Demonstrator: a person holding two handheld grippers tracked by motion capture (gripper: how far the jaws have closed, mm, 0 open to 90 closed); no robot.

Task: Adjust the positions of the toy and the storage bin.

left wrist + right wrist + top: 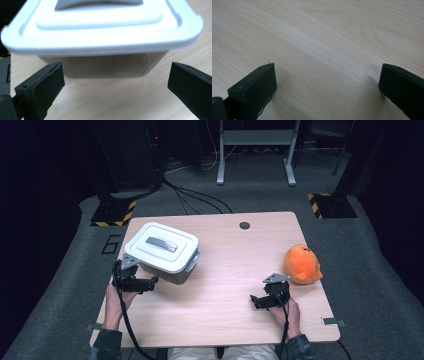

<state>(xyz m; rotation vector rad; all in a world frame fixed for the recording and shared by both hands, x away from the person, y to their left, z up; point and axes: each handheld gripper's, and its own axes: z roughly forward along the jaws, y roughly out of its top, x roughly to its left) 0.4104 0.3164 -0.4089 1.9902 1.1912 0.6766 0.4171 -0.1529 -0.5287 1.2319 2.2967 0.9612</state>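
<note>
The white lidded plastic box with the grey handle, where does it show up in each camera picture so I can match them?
High view: the white lidded plastic box sits at the table's left, just ahead of the left gripper.
Left gripper view: the box spans the upper half, close beyond the open jaws.
Right gripper view: bare tabletop between open jaws, no box.
Shared landmark: the light wooden table, its grain plain in the right gripper view.

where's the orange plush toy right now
In the high view the orange plush toy sits near the table's right edge, just beyond the right gripper and far across from the white lidded box.
</note>
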